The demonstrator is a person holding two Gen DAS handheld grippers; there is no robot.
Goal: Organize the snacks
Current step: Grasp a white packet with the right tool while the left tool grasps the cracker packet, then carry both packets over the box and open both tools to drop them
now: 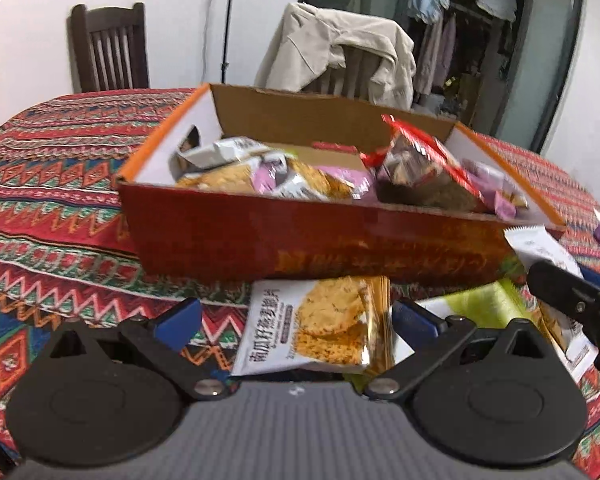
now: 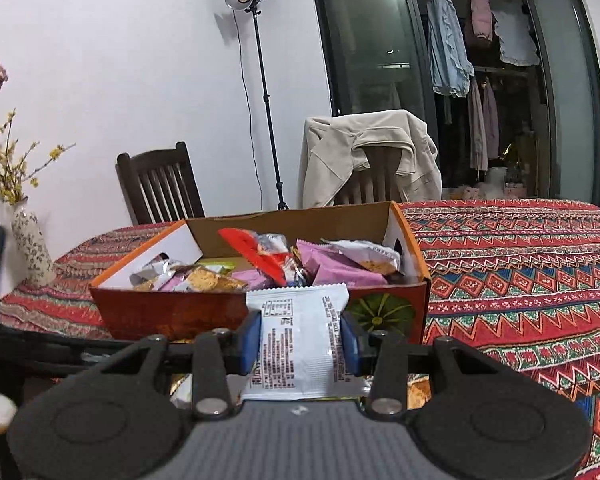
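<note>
Right gripper [image 2: 300, 334] clamped on white snack packet [image 2: 298, 344], held just short of the carton's near wall [image 2: 172, 312]. Lift clear of that wall, release over the gap among the packets inside. Left gripper [image 1: 296, 320] wide, empty, over cracker packet [image 1: 312, 326] lying at carton's near edge on tablecloth [image 1: 52, 184]. Close squarely across its width.

Red box [image 1: 300, 236] with orange rims ahead of the claw, purple and red packets inside. Zigzag tablecloth [image 2: 520, 280] in red, green, blue. White packet [image 2: 300, 344] between blue pads [image 2: 252, 340]. Beige jacket [image 2: 372, 152] beyond.
</note>
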